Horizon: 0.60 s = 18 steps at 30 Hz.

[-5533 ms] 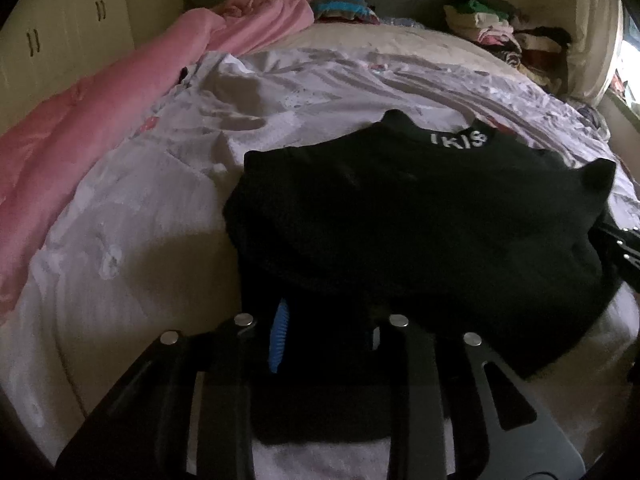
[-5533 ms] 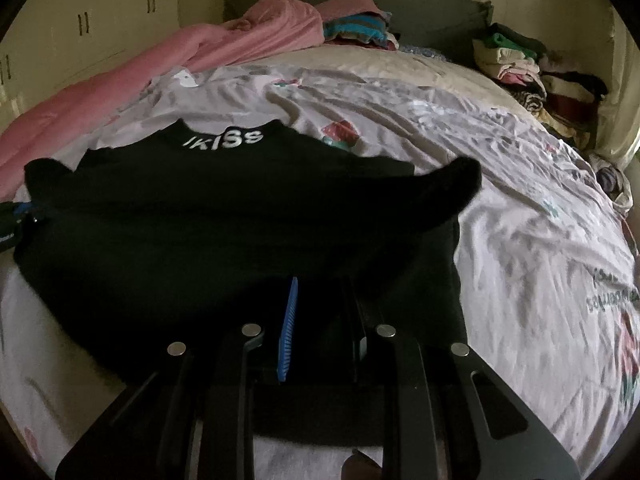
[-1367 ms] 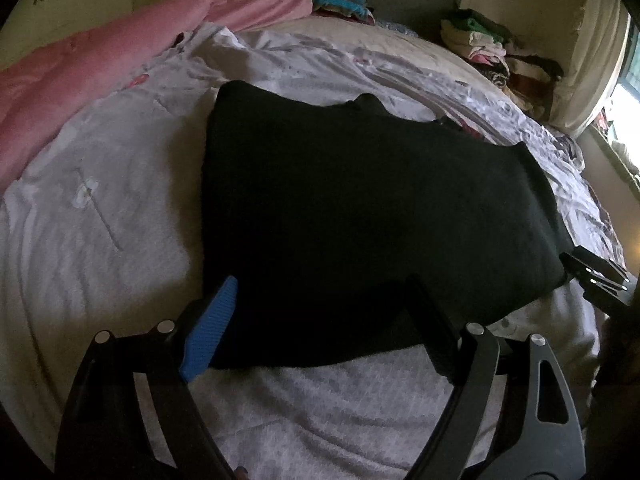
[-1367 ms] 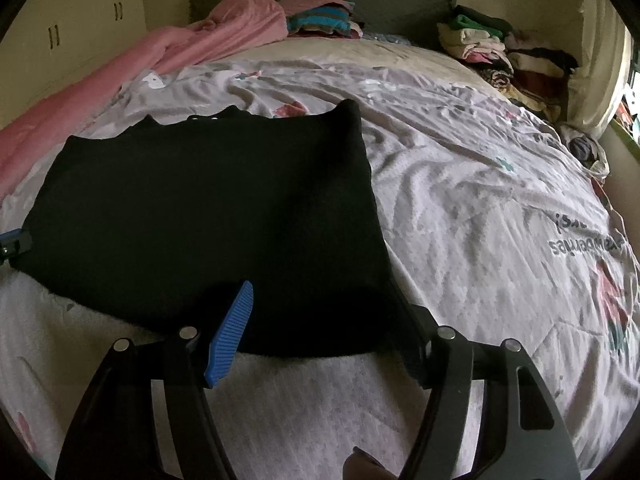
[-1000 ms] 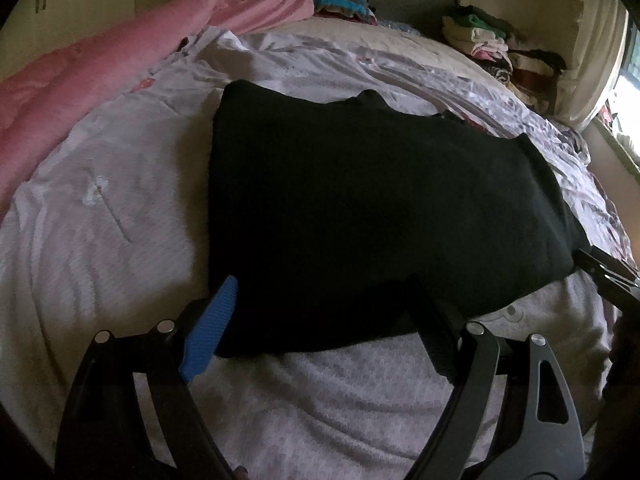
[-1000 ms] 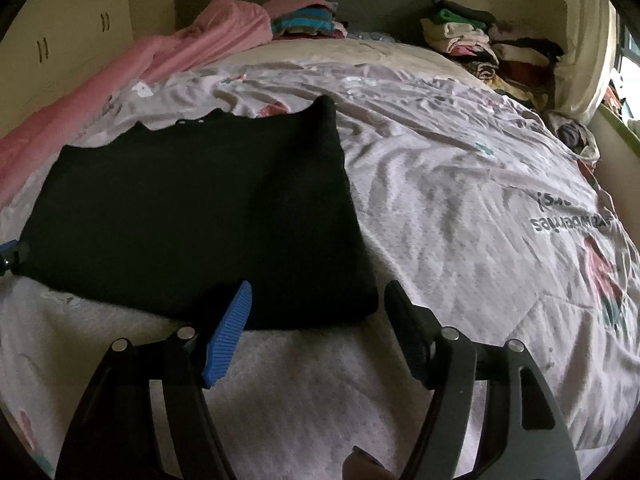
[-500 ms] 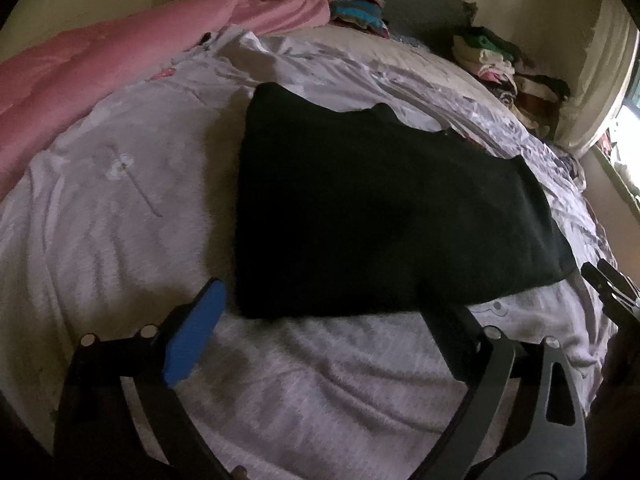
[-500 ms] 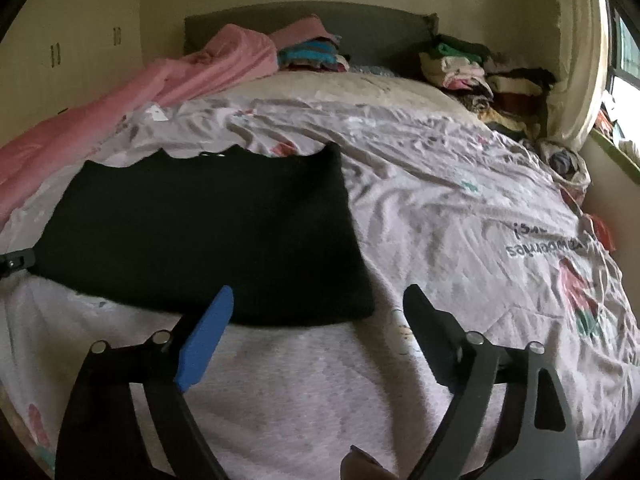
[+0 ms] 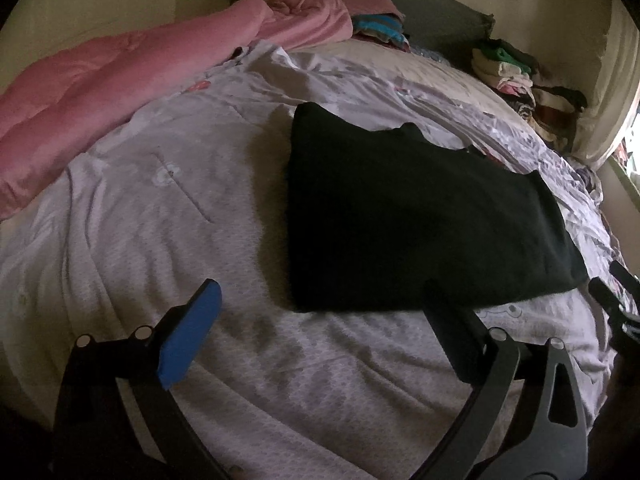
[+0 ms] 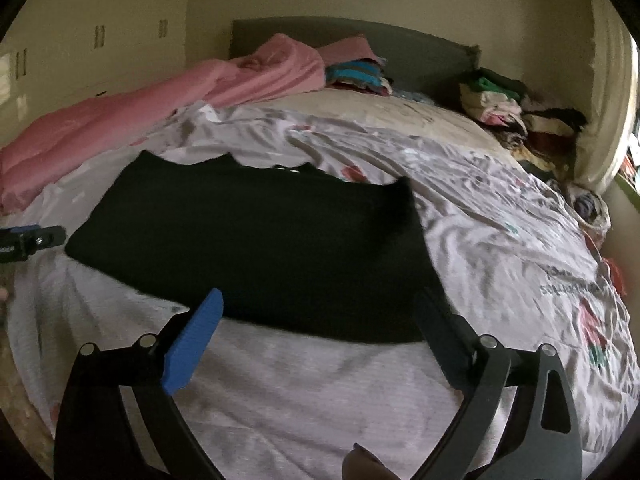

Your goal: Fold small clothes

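Lying flat, black garment (image 9: 416, 220) (folded), collar facing headboard (image 10: 400, 48)

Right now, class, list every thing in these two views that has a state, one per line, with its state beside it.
Black top: folded, flat on the bed, released.
Left hand-held gripper: open, empty, short of the top's near edge.
Right hand-held gripper: open, empty, at the top's near edge.
Pink quilt: bunched along the bed's left side.
Bedsheet: wrinkled.
Clothes pile: heaped by the headboard.

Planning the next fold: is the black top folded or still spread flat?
Folded: black top lies as a compact rectangle on the bed sheet, no sleeves sticking out.
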Each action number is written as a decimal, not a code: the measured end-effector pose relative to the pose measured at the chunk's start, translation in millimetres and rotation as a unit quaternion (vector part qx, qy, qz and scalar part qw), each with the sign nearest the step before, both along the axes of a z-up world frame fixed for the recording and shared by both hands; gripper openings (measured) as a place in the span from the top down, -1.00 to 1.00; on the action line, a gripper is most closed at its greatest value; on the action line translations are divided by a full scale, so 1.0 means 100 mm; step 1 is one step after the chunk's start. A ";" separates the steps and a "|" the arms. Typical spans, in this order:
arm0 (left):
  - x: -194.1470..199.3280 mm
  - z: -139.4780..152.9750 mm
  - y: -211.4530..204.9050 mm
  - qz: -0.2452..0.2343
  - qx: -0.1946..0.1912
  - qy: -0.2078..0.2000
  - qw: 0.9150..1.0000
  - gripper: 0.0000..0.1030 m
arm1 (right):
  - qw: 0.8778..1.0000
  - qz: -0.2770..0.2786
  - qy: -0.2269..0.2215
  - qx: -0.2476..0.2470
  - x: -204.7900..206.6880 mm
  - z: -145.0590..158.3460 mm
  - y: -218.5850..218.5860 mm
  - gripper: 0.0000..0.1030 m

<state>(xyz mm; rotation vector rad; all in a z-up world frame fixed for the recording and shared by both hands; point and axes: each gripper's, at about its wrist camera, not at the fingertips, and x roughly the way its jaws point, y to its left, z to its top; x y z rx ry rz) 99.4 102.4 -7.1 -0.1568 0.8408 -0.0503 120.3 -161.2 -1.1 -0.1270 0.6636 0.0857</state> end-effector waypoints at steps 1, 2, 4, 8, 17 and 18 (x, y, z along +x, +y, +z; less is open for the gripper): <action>0.00 0.00 0.01 0.001 -0.001 0.000 1.000 -0.81 | 1.000 0.004 -0.001 -0.002 0.00 0.00 0.05 -0.86; 0.01 0.00 0.03 0.004 -0.003 0.001 1.000 -0.81 | 1.000 0.010 -0.001 -0.004 0.00 0.00 0.10 -0.86; 0.02 -0.01 0.05 0.007 -0.006 0.001 1.000 -0.81 | 1.000 0.023 -0.004 -0.011 -0.01 0.00 0.21 -0.86; 0.04 -0.02 0.12 0.015 -0.012 0.003 1.000 -0.81 | 0.999 0.050 -0.004 -0.022 0.00 -0.03 0.44 -0.86; 0.13 -0.02 0.34 0.042 -0.020 0.001 0.999 -0.81 | 0.994 0.103 -0.002 -0.041 0.05 -0.08 0.91 -0.86; 0.14 -0.02 0.36 0.045 -0.020 0.001 0.999 -0.81 | 0.993 0.108 -0.003 -0.044 0.05 -0.08 0.95 -0.86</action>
